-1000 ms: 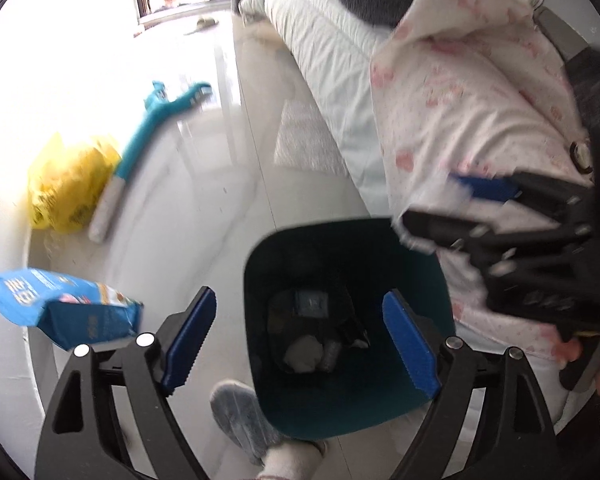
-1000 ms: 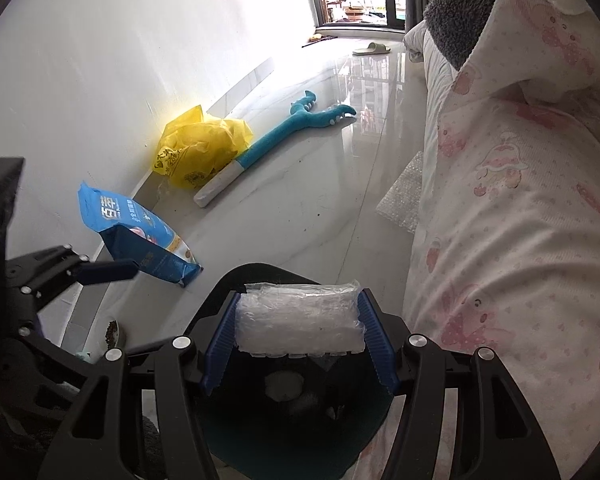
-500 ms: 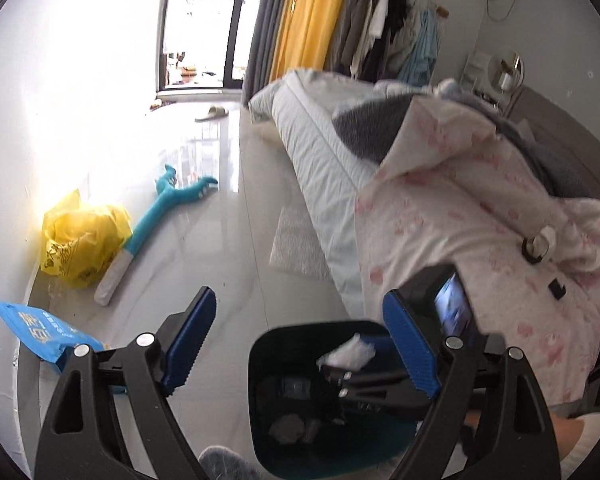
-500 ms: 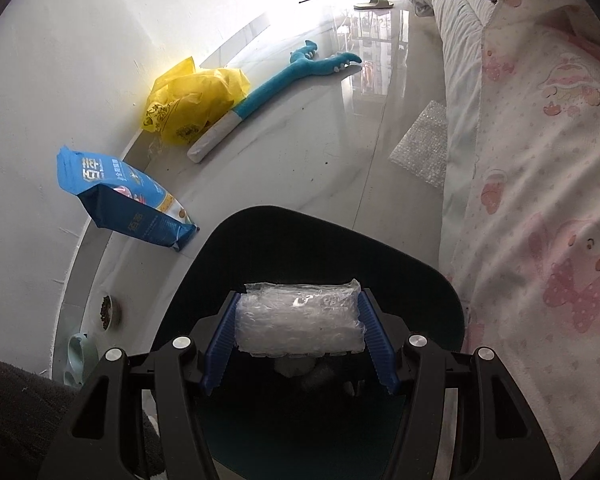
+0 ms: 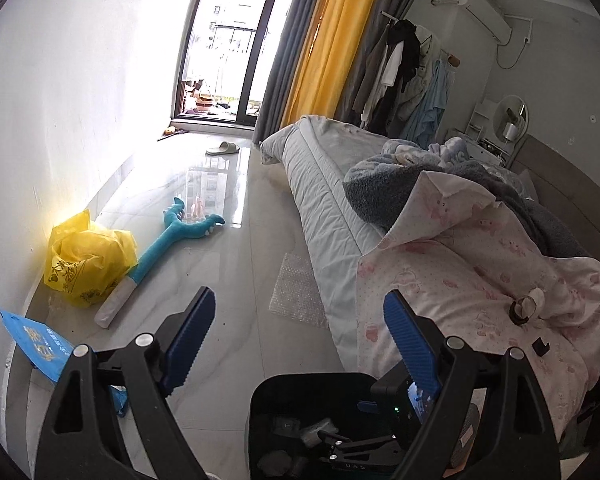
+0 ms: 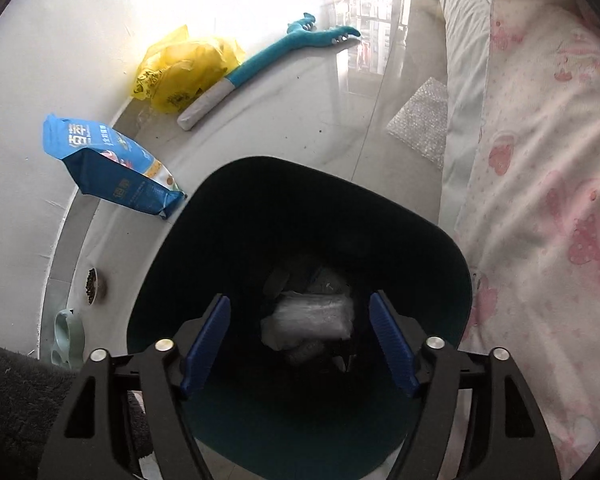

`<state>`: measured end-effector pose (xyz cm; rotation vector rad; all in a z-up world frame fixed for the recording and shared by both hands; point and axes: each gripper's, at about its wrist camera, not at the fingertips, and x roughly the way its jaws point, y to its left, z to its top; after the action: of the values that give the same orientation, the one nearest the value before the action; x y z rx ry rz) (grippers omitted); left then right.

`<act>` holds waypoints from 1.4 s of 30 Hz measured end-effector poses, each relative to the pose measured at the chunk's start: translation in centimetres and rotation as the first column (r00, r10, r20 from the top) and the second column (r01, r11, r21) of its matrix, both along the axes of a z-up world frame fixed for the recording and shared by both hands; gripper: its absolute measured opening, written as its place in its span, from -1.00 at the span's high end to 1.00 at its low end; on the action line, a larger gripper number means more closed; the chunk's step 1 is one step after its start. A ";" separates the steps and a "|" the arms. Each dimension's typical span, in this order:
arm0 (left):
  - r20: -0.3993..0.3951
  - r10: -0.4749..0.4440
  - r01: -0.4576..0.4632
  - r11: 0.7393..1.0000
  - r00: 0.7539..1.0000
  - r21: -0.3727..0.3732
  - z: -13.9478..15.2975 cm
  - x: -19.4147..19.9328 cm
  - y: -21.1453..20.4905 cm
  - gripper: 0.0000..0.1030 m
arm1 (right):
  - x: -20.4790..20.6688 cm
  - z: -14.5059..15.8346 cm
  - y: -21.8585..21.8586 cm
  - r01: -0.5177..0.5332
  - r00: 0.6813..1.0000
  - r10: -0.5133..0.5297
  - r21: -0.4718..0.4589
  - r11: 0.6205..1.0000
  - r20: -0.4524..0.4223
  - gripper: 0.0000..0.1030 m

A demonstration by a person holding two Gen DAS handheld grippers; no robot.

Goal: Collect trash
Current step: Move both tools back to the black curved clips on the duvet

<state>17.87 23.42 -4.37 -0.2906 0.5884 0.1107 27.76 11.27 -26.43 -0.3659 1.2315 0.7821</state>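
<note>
Right wrist view, dark bin (image 6: 236, 208) holding bubble wrap (image 6: 308, 318), both grippers' jaws released.

Glossy tiled floor (image 5: 236, 264). Bearing a bin (image 6: 236, 216), yellow bag (image 5: 86, 258), blue pouch (image 6: 108, 160), teal toy (image 5: 168, 244), bubble wrap (image 5: 298, 294), slipper (image 5: 223, 148).
</note>
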 end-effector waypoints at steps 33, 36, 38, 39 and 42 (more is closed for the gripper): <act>0.078 -0.082 0.083 0.997 0.994 -0.001 2.6 5.5 -11.9 -0.81 | 1.9 13.7 -16.1 0.103 0.941 -0.181 0.269 0.958 0.285 -0.51; 0.067 -0.100 0.100 0.995 0.993 0.004 2.3 6.1 -12.9 -0.81 | 2.4 13.8 -17.9 0.128 0.935 -0.206 0.267 0.955 0.289 -0.52; 0.059 -0.111 0.111 0.994 0.992 -0.001 2.1 6.3 -13.6 -0.81 | 2.6 13.7 -19.2 0.145 0.928 -0.221 0.257 0.955 0.301 -0.52; 0.055 -0.118 0.118 0.993 0.992 -0.003 2.0 6.5 -14.0 -0.81 | 2.6 13.7 -19.7 0.150 0.924 -0.225 0.249 0.957 0.310 -0.52; 0.046 -0.132 0.132 0.991 0.990 -0.006 1.9 7.1 -15.2 -0.81 | 2.8 13.6 -21.3 0.162 0.907 -0.233 0.218 0.962 0.352 -0.52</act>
<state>24.96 8.24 -2.51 -0.2618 0.5612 -0.0264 30.53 -10.05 -12.81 -0.2202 0.8132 0.6090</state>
